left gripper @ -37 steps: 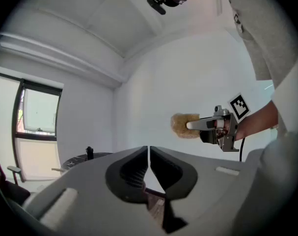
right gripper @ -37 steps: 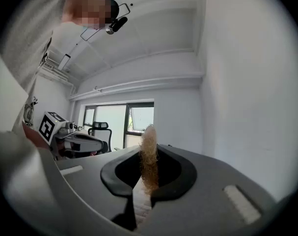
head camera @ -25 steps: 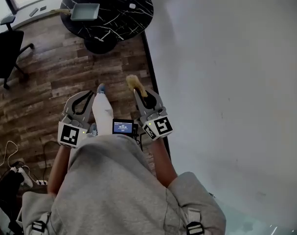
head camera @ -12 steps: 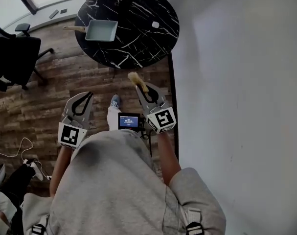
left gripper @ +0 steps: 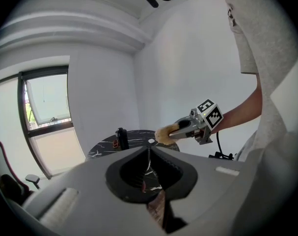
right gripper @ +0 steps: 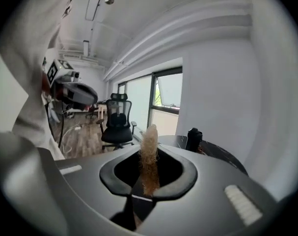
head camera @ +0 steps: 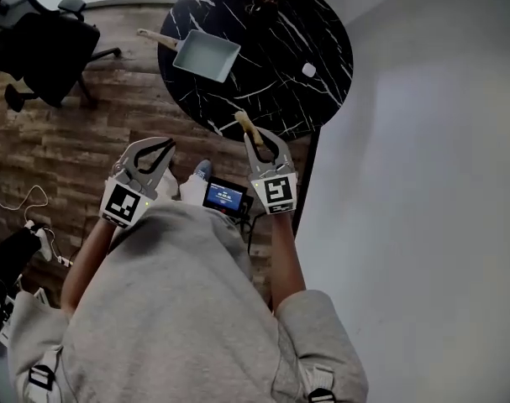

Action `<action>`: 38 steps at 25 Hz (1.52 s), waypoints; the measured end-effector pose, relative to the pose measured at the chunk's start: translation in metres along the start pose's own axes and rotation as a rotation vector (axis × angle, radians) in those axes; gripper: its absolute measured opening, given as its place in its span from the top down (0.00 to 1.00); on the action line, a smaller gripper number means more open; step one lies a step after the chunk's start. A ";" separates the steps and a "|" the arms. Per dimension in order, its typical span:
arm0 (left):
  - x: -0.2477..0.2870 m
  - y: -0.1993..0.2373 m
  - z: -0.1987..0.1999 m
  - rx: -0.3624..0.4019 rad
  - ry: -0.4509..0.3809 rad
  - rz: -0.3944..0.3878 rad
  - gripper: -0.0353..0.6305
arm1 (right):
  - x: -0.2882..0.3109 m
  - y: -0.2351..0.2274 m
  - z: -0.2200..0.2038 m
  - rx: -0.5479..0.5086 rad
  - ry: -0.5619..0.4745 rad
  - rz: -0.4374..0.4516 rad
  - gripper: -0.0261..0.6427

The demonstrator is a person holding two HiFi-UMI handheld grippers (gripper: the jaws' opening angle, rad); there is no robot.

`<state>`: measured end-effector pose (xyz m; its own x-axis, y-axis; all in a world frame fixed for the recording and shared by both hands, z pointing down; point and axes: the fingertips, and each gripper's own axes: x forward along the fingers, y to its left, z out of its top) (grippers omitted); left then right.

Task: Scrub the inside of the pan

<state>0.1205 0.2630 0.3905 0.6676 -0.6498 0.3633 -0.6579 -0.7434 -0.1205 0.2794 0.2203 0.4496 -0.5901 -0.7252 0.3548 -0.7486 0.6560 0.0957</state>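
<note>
Head view, items as I log them:

- Desk (head camera: 322, 99): round, black marble top. A second ago it sat at the top edge of the frame; it now fills the upper middle, much nearer both tools.
- Pan (head camera: 206, 55): pale, rectangular, wooden handle pointing up-left. It lies on the left part of the desk with nothing inside that I can see, and well apart from both tools. It has kept its place on the desk.
- Left tool (head camera: 164, 146): jaws fully together, nothing between them. It is over the wooden floor (head camera: 78, 141), short of the desk.
- Right tool (head camera: 256, 141): jaws a narrow way apart, clamped on a tan fibrous scrubber (head camera: 244, 124) that sticks out past the tips. The scrubber's end now overlaps the desk's near edge; earlier it was over the floor.
- Small white object (head camera: 309, 70): on the right part of the desk.
- Dark upright item (head camera: 263, 5): at the far side of the desk; I cannot identify it.
- Office chair (head camera: 44, 44): now in the top-left corner.
- Small screen (head camera: 225, 197): at the person's waist, between the tools.
</note>
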 end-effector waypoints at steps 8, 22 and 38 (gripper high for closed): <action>0.029 0.067 -0.034 -0.032 0.053 0.041 0.93 | 0.100 -0.024 -0.026 -0.529 0.274 0.083 0.85; 0.120 0.237 -0.102 0.153 0.100 -0.254 0.85 | 0.286 -0.070 -0.066 -1.170 0.631 0.297 0.85; 0.196 0.299 -0.186 0.489 0.320 -0.505 0.76 | 0.302 -0.064 -0.125 -0.462 0.905 0.336 0.59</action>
<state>-0.0101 -0.0572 0.5975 0.6637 -0.1908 0.7232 -0.0218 -0.9715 -0.2362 0.1872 -0.0144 0.6669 -0.1590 -0.1921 0.9684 -0.2904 0.9466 0.1401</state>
